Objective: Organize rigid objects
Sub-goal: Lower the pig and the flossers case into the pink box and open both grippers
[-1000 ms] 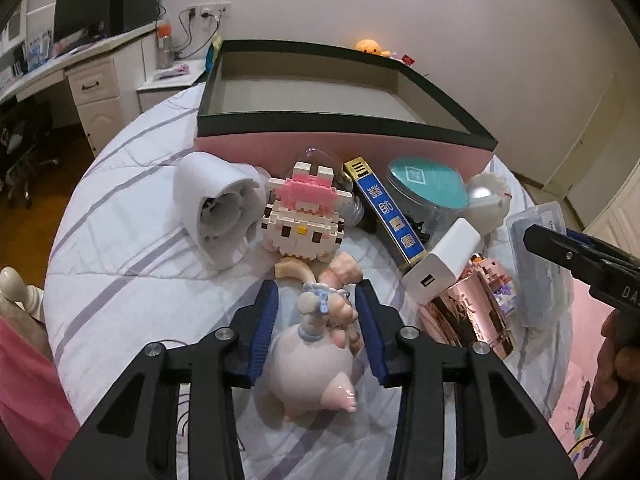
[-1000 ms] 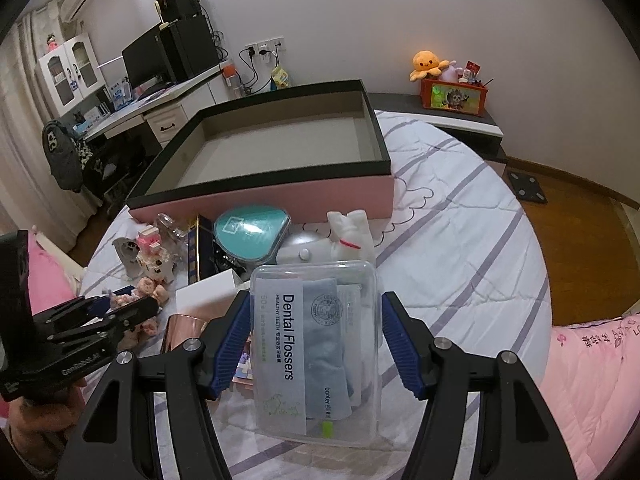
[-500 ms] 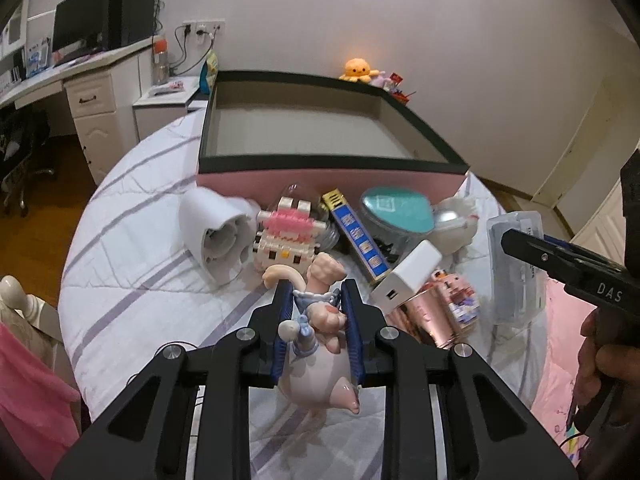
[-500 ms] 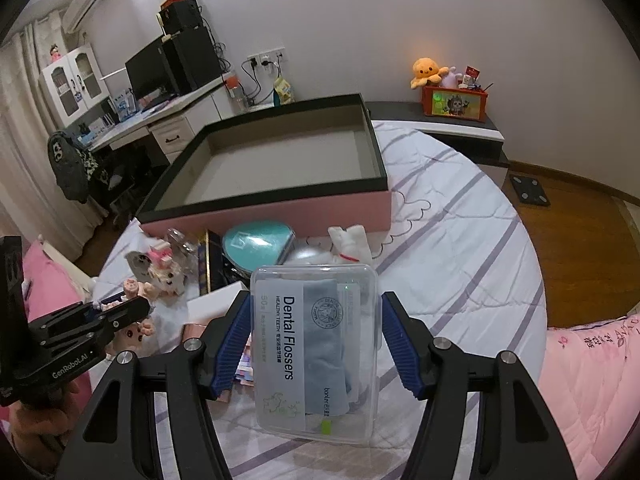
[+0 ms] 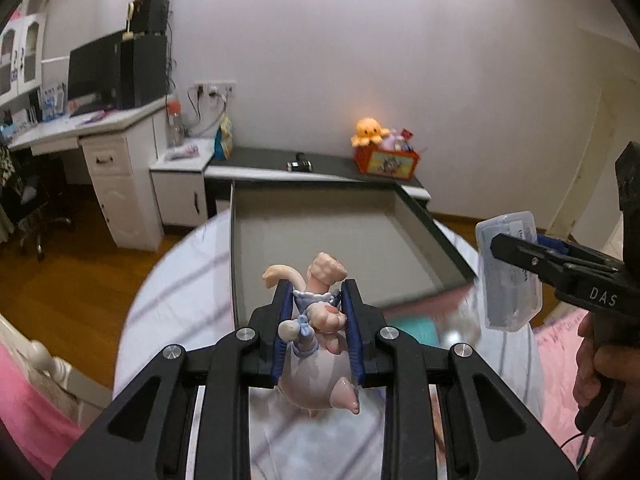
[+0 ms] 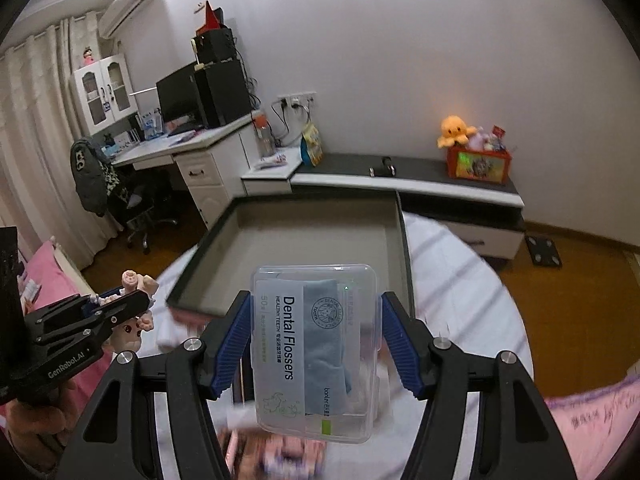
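Figurine (image 5: 316, 332) and floss box (image 6: 314, 350), each clamped in a hand-held gripper, now lifted above the tray (image 5: 424, 216).

**Colours & patterns**

Left gripper (image 5: 316, 320): black frame w/ blue pads; figurine (image 5: 320, 344) in it is pale pink/peach w/ light-blue bow. Right gripper (image 6: 316, 344): black, blue pads; floss box (image 6: 316, 348) is clear plastic, white label w/ dark print, grey-blue insert, small green mark. Tray (image 5: 424, 216): black rim, grey inside, pink outer wall. Bed cover (image 5: 180, 280): white w/ lilac stripes. Plush octopus (image 5: 369, 131): orange, on red-orange box (image 5: 386, 162).
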Tool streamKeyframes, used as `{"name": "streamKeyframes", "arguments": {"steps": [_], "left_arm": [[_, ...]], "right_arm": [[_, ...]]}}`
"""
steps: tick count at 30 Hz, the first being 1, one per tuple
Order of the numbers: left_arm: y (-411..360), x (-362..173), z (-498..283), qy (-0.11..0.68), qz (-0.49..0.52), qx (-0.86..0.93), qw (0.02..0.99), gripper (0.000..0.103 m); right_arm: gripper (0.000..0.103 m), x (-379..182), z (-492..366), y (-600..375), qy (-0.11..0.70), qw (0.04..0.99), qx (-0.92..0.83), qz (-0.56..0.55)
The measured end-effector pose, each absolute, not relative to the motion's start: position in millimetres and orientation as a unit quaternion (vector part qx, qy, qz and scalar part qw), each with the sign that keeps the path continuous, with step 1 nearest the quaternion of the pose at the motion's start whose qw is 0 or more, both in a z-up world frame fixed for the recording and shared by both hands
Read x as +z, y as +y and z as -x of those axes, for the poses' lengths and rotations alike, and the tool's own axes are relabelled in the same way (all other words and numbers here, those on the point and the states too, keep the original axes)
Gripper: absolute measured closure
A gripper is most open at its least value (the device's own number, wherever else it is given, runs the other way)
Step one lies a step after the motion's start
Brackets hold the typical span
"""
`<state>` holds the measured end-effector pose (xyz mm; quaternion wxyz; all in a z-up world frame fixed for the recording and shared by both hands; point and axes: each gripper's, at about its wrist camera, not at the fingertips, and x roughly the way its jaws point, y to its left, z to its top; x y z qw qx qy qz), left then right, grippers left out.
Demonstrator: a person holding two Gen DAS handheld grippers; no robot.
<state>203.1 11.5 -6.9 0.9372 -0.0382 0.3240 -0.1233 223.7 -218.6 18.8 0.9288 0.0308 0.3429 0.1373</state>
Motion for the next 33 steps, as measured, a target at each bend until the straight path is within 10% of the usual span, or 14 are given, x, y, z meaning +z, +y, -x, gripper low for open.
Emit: {"name": "streamKeyframes", "arguments": {"steps": [18, 20, 22, 25, 33], "left_arm": [[-13.4, -56.3, -326.1, 0.392, 0.042, -0.103, 0.913, 0.077], [-14.1, -62.2, -331.6, 0.402, 0.039, -0.092, 0.91, 0.068], [-13.0, -61.8, -330.9, 0.401, 0.035, -0.083, 0.912, 0.03], [-5.3, -51.2, -319.4, 0.371, 0.042, -0.071, 0.925, 0.002], [25.8, -26.4, -274.3, 0.335, 0.057, -0.05, 0.939, 0.0]], "right_arm": [[0.038, -57.8, -346.0, -201.2, 0.448, 0.885, 0.126, -0.038], [0.037, -65.3, -351.1, -202.8, 0.46, 0.879, 0.118, -0.035], [0.031, -71.2, -354.0, -202.9, 0.471, 0.874, 0.116, -0.031], [0.019, -71.9, -350.7, -206.2, 0.47, 0.875, 0.111, -0.032], [0.0, -33.9, -305.8, -214.6, 0.405, 0.907, 0.096, -0.069]]}}
